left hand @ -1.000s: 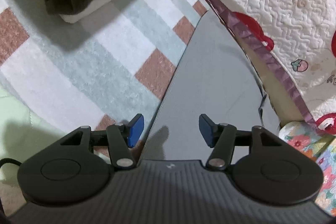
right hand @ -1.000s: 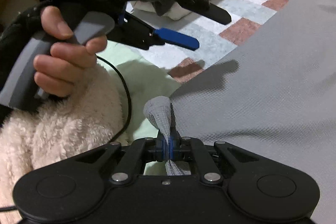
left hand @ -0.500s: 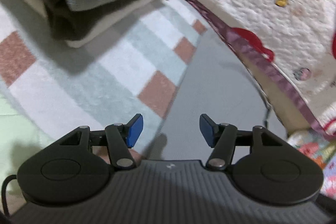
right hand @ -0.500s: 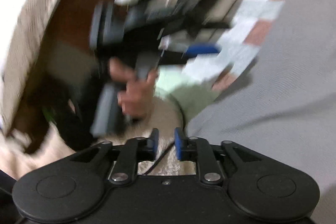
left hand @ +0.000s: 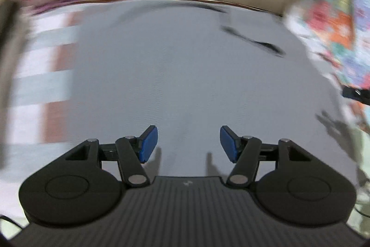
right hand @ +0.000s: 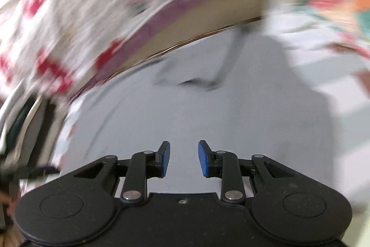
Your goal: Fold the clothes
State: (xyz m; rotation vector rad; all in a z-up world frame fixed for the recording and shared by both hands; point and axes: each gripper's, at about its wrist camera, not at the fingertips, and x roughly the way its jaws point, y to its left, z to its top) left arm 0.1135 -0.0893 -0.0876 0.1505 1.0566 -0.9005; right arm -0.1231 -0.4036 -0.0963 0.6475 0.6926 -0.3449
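1. Setting: a home, evidently a bed used as a work surface.
2. Checked bedspread [left hand: 41, 75], in white, pale green and brown squares, covers the bed's left side.
3. White quilt [right hand: 76, 22] with red motifs and purple edging lies along the far edge.
4. Floral fabric [left hand: 333, 29] sits at the far right corner.
5. A grey garment [left hand: 185, 75] lies spread flat on the bedspread.
6. Both views are motion-blurred.

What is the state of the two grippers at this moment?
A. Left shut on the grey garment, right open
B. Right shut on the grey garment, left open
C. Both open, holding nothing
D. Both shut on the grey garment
C. The left gripper and the right gripper each show a clear gap between their blue pads, with only the flat grey garment visible beyond them and nothing pinched.
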